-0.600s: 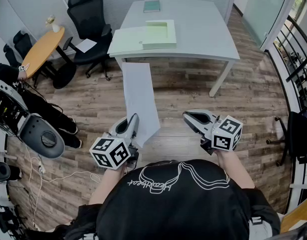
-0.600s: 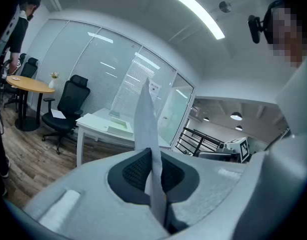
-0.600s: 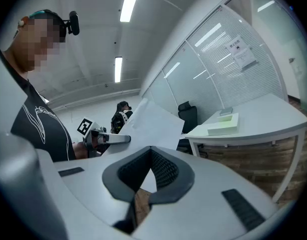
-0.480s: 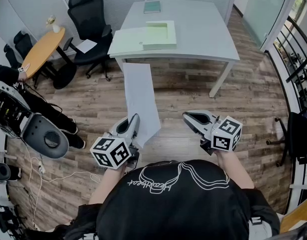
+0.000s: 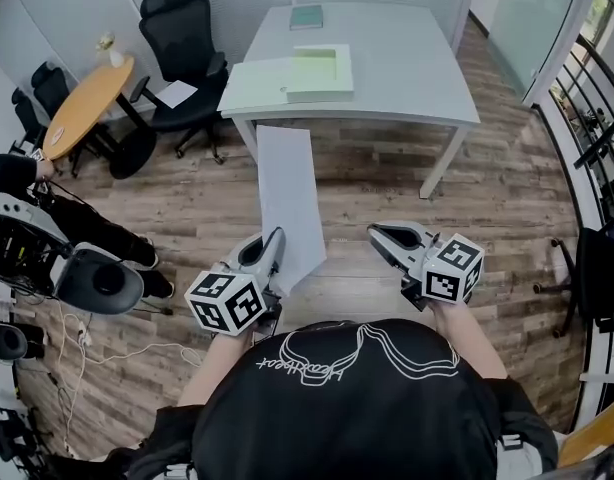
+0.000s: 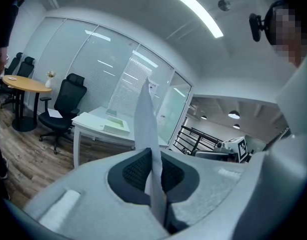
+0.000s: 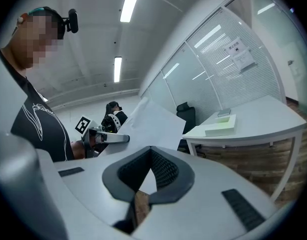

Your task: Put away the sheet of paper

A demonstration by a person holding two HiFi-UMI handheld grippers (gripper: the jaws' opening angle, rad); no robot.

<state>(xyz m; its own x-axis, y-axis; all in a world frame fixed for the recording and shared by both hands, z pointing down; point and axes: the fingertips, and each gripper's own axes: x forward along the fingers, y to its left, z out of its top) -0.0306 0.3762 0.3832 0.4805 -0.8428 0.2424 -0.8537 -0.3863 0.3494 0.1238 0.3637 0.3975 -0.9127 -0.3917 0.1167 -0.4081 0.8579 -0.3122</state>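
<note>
- Standing on a wood-plank floor [image 5: 467, 218], a person faces a white rectangular tabletop [image 5: 407, 58] with a tool in each hand.
- A thin white sheet of paper [image 5: 290, 203] is in the air in front of the person. Its near edge is at the left tool and its far edge points toward the tabletop's front edge, with no contact between them.
- The left tool [image 5: 270, 253] has its jaws pressed shut on the sheet's near edge; its own view shows the paper rising edge-on from between the dark pads.
- The right tool [image 5: 392, 238] is beside the sheet and apart from it, its jaws closed down to a thin slit with nothing between them.
- A pale green shallow box or folder [image 5: 312, 68] lies open on the tabletop, probably where the sheet belongs. A small teal book [image 5: 305, 15] lies farther back.
- The sheet should handle as very light and limp: it will sag, flutter when swung and crease if pinched hard or bent.
- The hold on the edge margin looks sound, since a flat pinch there marks little. A second hold on the far edge or a far corner would steady the sheet as it is laid down.
</note>
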